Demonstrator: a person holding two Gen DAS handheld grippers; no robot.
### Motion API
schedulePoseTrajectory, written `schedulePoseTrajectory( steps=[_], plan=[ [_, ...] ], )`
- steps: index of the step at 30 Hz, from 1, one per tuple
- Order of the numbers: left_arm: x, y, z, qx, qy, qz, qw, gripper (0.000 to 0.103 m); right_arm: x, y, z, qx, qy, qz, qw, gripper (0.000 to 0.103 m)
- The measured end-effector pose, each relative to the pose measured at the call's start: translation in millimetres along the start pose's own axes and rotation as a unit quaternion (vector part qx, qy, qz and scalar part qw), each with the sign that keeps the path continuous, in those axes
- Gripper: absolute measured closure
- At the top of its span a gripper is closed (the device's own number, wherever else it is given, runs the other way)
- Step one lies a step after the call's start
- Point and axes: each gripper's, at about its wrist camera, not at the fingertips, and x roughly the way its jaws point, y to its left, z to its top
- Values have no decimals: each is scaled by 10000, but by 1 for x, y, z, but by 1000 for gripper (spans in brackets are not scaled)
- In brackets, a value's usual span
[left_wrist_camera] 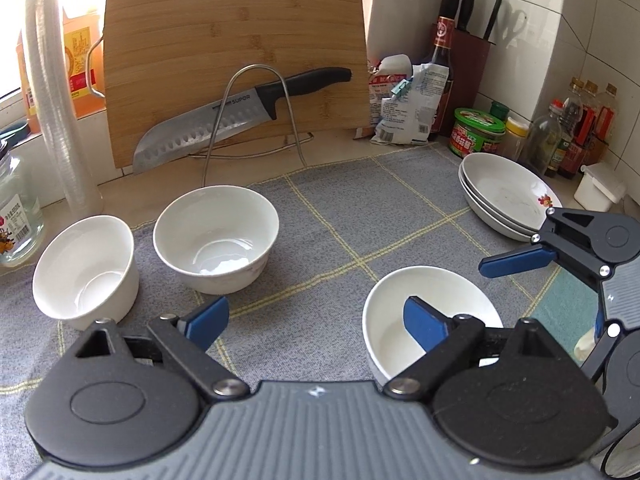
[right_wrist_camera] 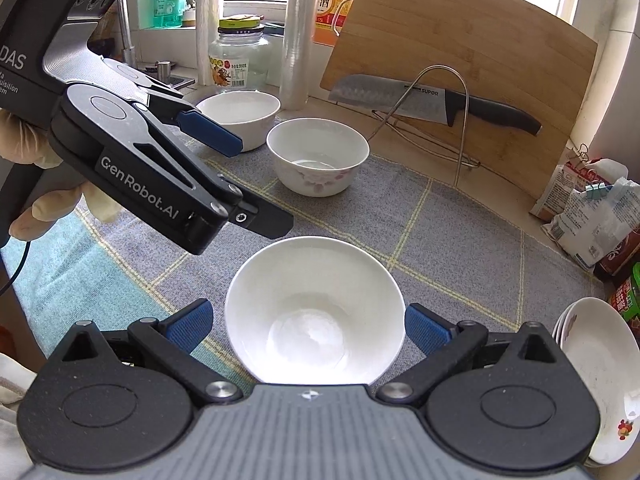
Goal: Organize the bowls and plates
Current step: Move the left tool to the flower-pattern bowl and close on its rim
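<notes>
Three white bowls stand on a grey checked cloth [left_wrist_camera: 328, 224]. The near bowl [left_wrist_camera: 432, 304] [right_wrist_camera: 316, 312] sits between the open fingers of my right gripper [right_wrist_camera: 308, 324], not clamped. My left gripper [left_wrist_camera: 316, 320] is open and empty; its right finger hangs over that bowl's left rim. It also shows in the right wrist view [right_wrist_camera: 240, 172], above the cloth. A flowered bowl [left_wrist_camera: 216, 236] [right_wrist_camera: 318, 156] and a plain bowl [left_wrist_camera: 84, 268] [right_wrist_camera: 240, 116] stand further back. Stacked plates [left_wrist_camera: 508, 196] [right_wrist_camera: 604, 372] lie at the right.
A bamboo cutting board [left_wrist_camera: 236, 60] and a knife [left_wrist_camera: 224, 120] lean in a wire rack at the back. A glass jar [left_wrist_camera: 18, 216], rolls of wrap, sauce bottles [left_wrist_camera: 576, 132], a green-lidded jar [left_wrist_camera: 478, 132] and food bags [left_wrist_camera: 408, 100] line the counter edges.
</notes>
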Motion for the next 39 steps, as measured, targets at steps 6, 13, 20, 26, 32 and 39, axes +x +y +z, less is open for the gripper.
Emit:
schedulePoseTrajectory(
  steps=[6,13,20,26,32,39],
  plan=[
    [-3,17,5,0,-67,202,9998,9,6,0,11,-64,-49,-6,10000,0],
    [7,33,27,342,-131,319,9988,9,20,-5,31,-126,-135,-101,9998,0],
    [35,55,54,619,6,350,9975,9,49,-10,57,-213,-90,-192,9995,0],
    [64,73,74,861,317,331,9952,9,73,-12,69,-268,42,-159,9995,0],
    [90,89,86,904,587,249,9939,12,92,-18,80,-257,108,-176,9995,0],
    [105,99,89,894,780,55,9929,24,113,-21,89,-208,182,-6,9996,0]
  ],
)
